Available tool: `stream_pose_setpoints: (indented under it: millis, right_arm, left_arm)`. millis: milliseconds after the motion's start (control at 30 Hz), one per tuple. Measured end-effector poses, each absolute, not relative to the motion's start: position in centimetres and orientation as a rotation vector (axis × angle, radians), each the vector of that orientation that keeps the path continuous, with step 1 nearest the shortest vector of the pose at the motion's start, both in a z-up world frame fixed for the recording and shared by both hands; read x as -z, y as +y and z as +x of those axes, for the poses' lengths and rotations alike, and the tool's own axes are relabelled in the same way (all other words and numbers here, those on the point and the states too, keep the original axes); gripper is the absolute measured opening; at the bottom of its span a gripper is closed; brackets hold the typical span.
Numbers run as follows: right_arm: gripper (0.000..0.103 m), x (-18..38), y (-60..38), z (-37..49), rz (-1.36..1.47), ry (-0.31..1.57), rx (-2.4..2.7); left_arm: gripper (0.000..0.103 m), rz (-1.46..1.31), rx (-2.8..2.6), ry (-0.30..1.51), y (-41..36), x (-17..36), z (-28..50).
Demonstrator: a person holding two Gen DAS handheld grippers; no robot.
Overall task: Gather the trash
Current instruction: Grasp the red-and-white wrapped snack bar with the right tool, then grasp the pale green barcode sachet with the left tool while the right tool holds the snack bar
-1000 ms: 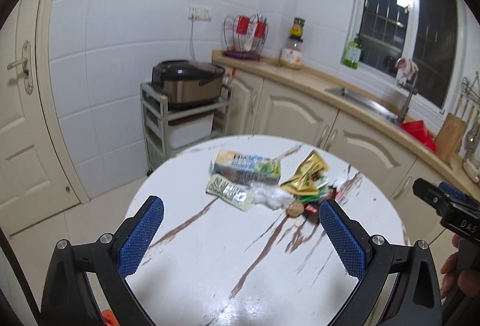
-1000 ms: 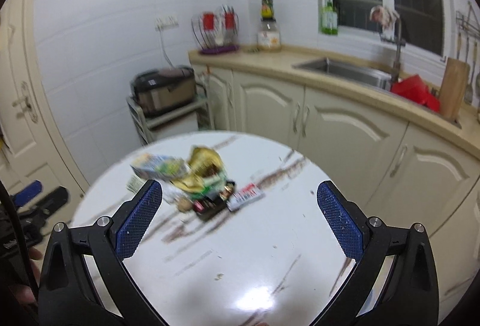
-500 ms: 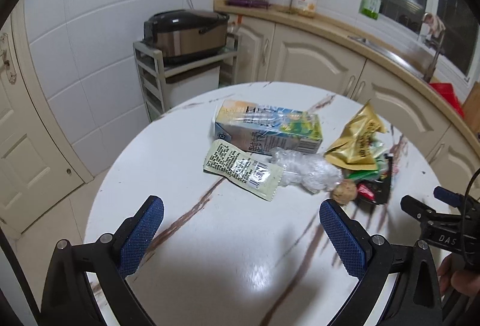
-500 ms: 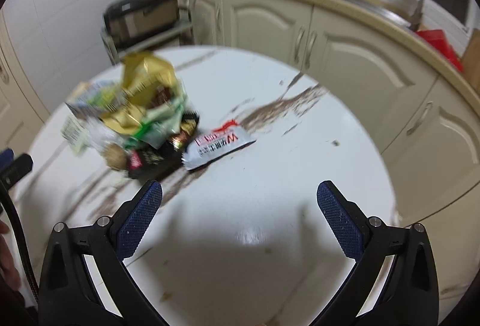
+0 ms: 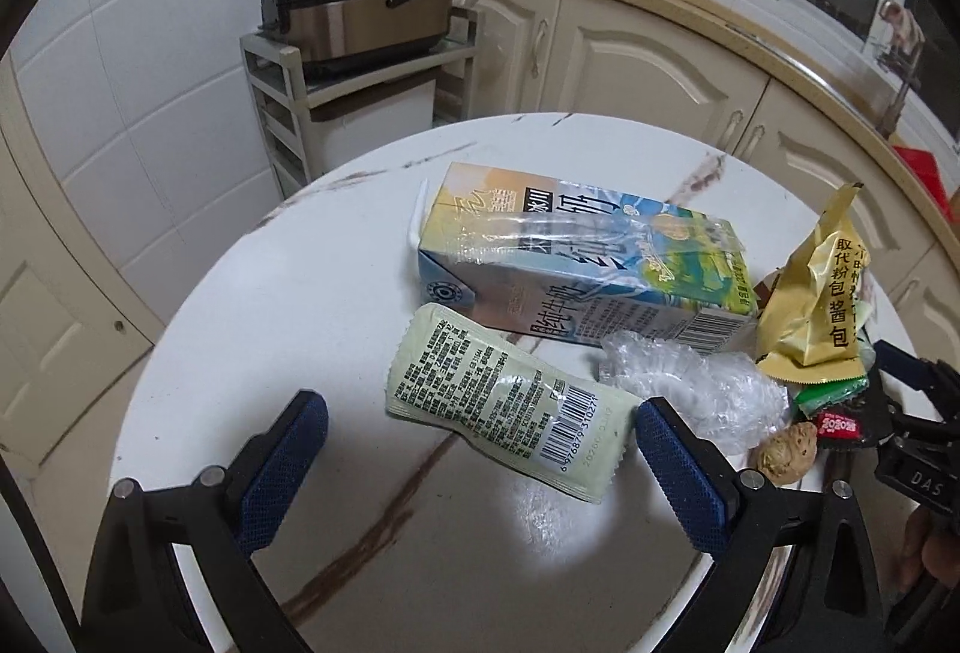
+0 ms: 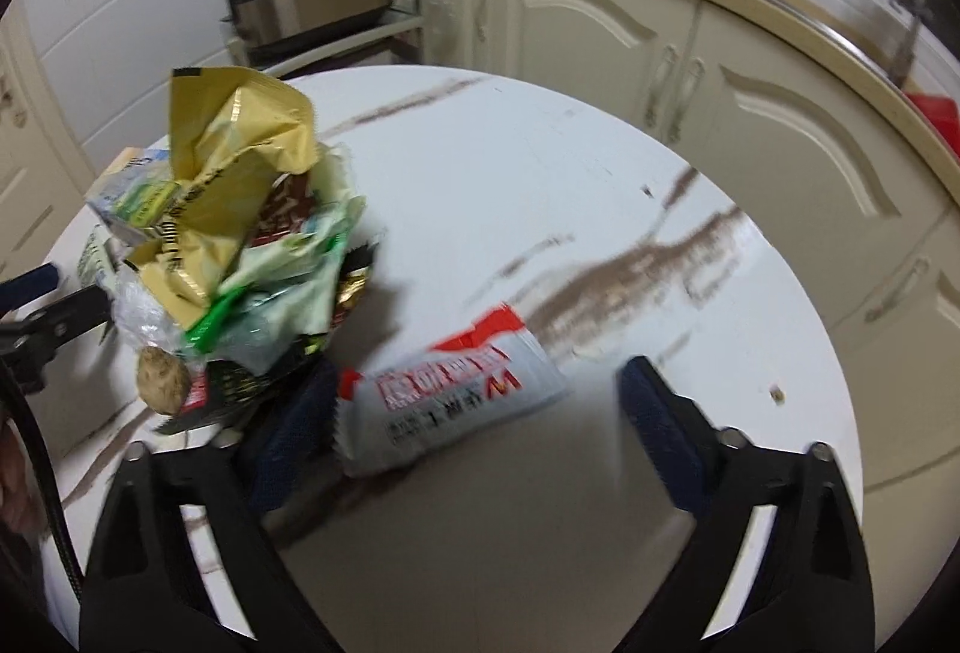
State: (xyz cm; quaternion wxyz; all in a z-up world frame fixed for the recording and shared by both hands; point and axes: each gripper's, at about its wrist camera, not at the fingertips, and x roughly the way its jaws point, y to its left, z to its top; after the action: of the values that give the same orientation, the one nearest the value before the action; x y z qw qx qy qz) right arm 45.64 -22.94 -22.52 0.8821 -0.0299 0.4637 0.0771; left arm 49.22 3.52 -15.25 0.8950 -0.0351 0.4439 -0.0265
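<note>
left gripper: spread wide, pale green sachet between its fingers
right gripper: spread wide, white-red wrapper between
bench: trash heaped

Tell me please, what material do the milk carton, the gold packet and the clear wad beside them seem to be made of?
Milk carton: probably coated paperboard; sharp folded edges, glossy print.
Gold packet: looks like metallised plastic film; shiny, holds hard creases.
Clear wad: likely thin plastic wrap; transparent, crumpled, glinting.

Glossy marble-look table, crinkled clear plastic wrap, seemingly foil gold packet.
</note>
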Motion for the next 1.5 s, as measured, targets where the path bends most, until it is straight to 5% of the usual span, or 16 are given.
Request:
stream_pose_setpoints:
  millis: [67, 233, 333, 567, 633, 767, 900, 1167, 1300, 1500]
  right_arm:
    - [0.066, 22.3, -22.6, 45.8, -0.07, 0.956, -0.183]
    - [0.041, 22.1, -22.1, 45.5, -0.078, 0.936, -0.214]
    - [0.037, 22.1, -22.1, 45.4, -0.071, 0.936, -0.213]
    - [0.025, 21.8, -23.7, 44.0, 0.004, 0.946, -0.201]
    - [0.024, 21.8, -24.1, 43.6, 0.025, 0.949, -0.201]
    - [0.02, 21.7, -24.7, 42.8, 0.044, 0.955, -0.198]
    - [0.02, 21.6, -24.7, 42.4, 0.039, 0.955, -0.195]
    - [0.02, 21.6, -24.3, 42.5, 0.039, 0.957, -0.198]
    - [0.021, 21.7, -24.1, 42.7, 0.035, 0.96, -0.201]
    - [0.032, 21.8, -24.3, 43.4, 0.049, 0.954, -0.194]
  left_arm:
    - [0.089, -0.076, 0.075, 0.908, 3.7, 15.4, 49.8]
    - [0.046, -0.106, 0.118, 0.885, 4.7, 15.8, 50.4]
    - [0.031, -0.121, 0.13, 0.879, 5.9, 16.2, 50.3]
    - [0.021, -0.152, 0.175, 0.874, 7.1, 16.8, 48.7]
    - [0.01, -0.156, 0.188, 0.873, 7.1, 16.7, 47.7]
    - [0.016, -0.111, 0.184, 0.884, 6.9, 16.6, 46.8]
    - [0.098, -0.09, 0.176, 0.853, 6.5, 15.7, 46.2]
    - [0.1, 0.091, 0.246, 0.888, 3.4, 16.5, 47.5]
    - [0.072, 0.144, 0.317, 0.902, 2.1, 16.7, 47.7]
    - [0.062, 0.145, 0.38, 0.894, 1.9, 16.5, 46.4]
